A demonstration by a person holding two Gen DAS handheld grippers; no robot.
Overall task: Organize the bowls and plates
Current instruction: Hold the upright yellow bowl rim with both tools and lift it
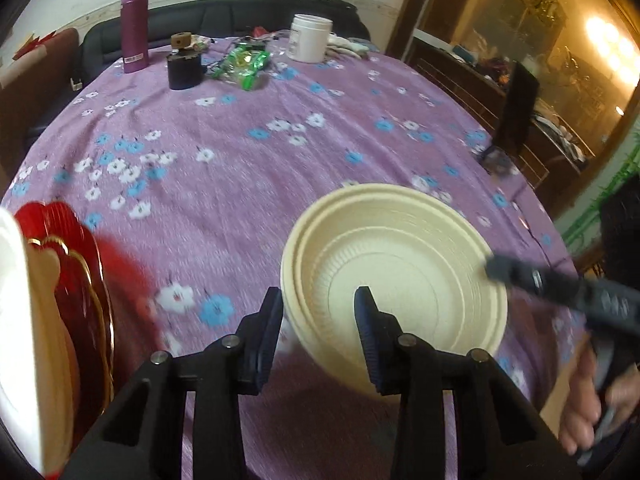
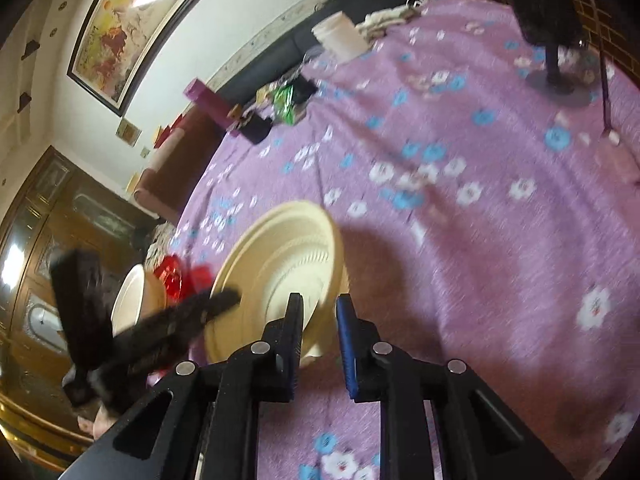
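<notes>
A cream bowl [image 1: 394, 276], seemingly a nested pair judging by its doubled rim, is tilted above the purple flowered cloth of the worktop [image 1: 240, 168], caught between both tools. The left tool [image 1: 320, 304] straddles the bowl's near rim: one finger lies outside the wall, the other inside the hollow. Its jaws stand partly apart, and blur hides whether the pads actually press on the wall, so I cannot tell if it grips. In the right wrist view the right tool [image 2: 320, 306] straddles the opposite rim of the same bowl [image 2: 280, 264]. One finger sits against the inner face; the blue pad of the other stands just beside the outer wall with a sliver of gap showing. Its jaws are narrow but not pressed together, and a firm hold cannot be confirmed.

At the left edge of the left wrist view, a stack of red plates [image 1: 80, 264] with gold-trimmed rims stands close by, with a pale dish [image 1: 24, 320] in front of them.

Well apart, on the far side of the worktop, are a purple bottle [image 1: 135, 26], a white jar [image 1: 310, 38], a small black container [image 1: 185, 66] and a green wrapper [image 1: 246, 64].
</notes>
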